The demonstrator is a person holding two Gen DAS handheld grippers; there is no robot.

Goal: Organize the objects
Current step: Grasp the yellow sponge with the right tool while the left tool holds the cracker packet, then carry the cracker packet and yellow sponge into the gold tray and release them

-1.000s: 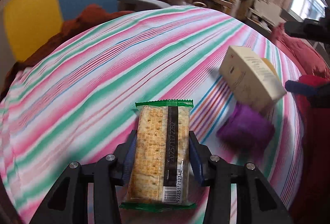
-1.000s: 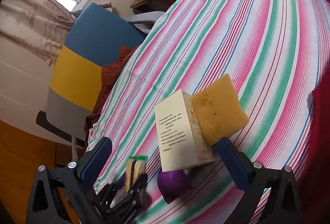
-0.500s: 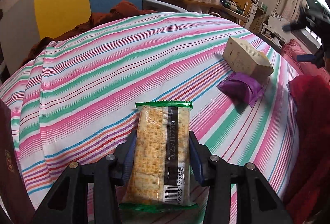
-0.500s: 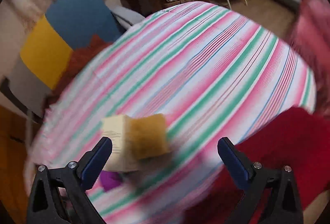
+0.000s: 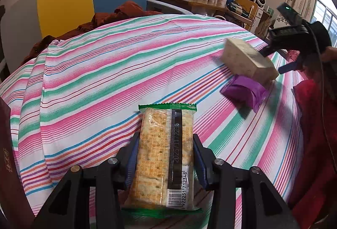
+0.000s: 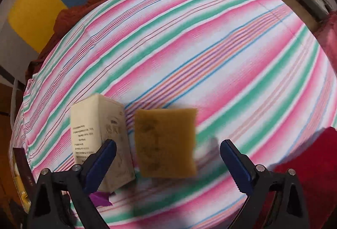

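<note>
Left gripper (image 5: pixel 166 144): black two-finger tool with blue pads, clamping from both sides on the clear, green-edged plastic packet of pale square crackers (image 5: pixel 165 157).
Cracker packet: lying lengthwise between the fingers, its far end sticking out past the tips, hovering over the near edge of the striped pink, green and white tablecloth (image 5: pixel 105 73). A black strip is running down its length with a date code, only partly legible; a white barcode panel near the bottom is reading 922251 712348.
Dark maroon booklet (image 5: pixel 6 165): showing at the far left edge of the left wrist view, gold marks on it too small to read.
Cream cardboard box (image 6: pixel 101 144): sitting on the cloth just ahead of the right gripper's left finger, to the left of the gap between the fingers. Several lines of small dark print are running down one face, too blurred to read.
Purple crumpled wrapper (image 5: pixel 244 89): lying on the cloth touching the box's near side.
Yellow-brown rectangular sponge (image 6: pixel 166 142): appearing just right of the box, ahead of the right gripper's gap; whether it is resting on the cloth cannot be told.
Right gripper (image 6: pixel 168 155): fingers standing wide apart, holding nothing.
Red fabric (image 6: pixel 311 165): bunching at the cloth's right edge.
</note>
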